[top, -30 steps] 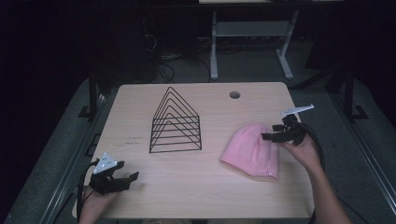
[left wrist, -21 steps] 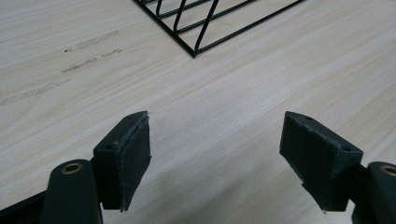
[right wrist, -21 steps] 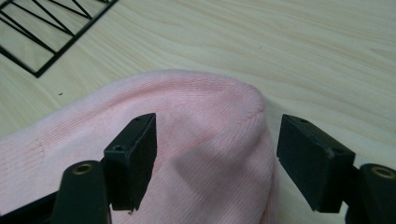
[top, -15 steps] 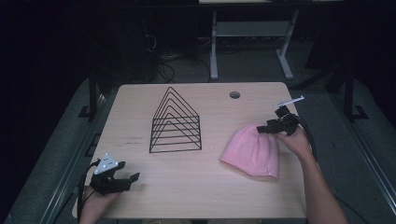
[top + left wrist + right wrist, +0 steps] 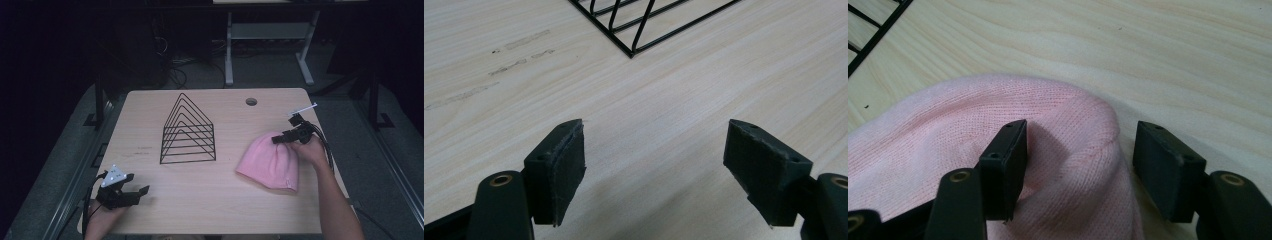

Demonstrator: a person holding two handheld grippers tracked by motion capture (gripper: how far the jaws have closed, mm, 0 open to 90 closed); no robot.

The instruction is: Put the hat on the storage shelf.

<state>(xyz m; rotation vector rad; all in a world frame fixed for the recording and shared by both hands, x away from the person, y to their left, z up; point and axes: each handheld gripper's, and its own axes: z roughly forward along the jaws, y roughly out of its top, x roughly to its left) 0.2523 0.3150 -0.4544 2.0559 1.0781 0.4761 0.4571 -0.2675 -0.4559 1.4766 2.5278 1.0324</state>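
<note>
A pink knit beanie (image 5: 270,159) lies flat on the right half of the wooden table (image 5: 210,205). My right gripper (image 5: 278,139) is at the beanie's far rim, and its jaws have just been closing. In the right gripper view the beanie (image 5: 948,120) bulges up between the jaws of that gripper (image 5: 1080,145). One pad digs into the knit, while the other stands a little off it, over bare wood. My left gripper (image 5: 137,192) rests low at the near left corner. Its jaws (image 5: 656,150) stand wide open with nothing but tabletop between them.
A black wire rack (image 5: 189,132) shaped like nested triangles stands left of the table's middle; its corner (image 5: 649,20) lies ahead of the left gripper. A round cable hole (image 5: 251,101) is near the far edge. Table legs and cables lie on the dark floor beyond.
The right gripper moved left and down from beside the beanie onto its far rim, and its jaws narrowed around the fabric. The left gripper stayed put.
</note>
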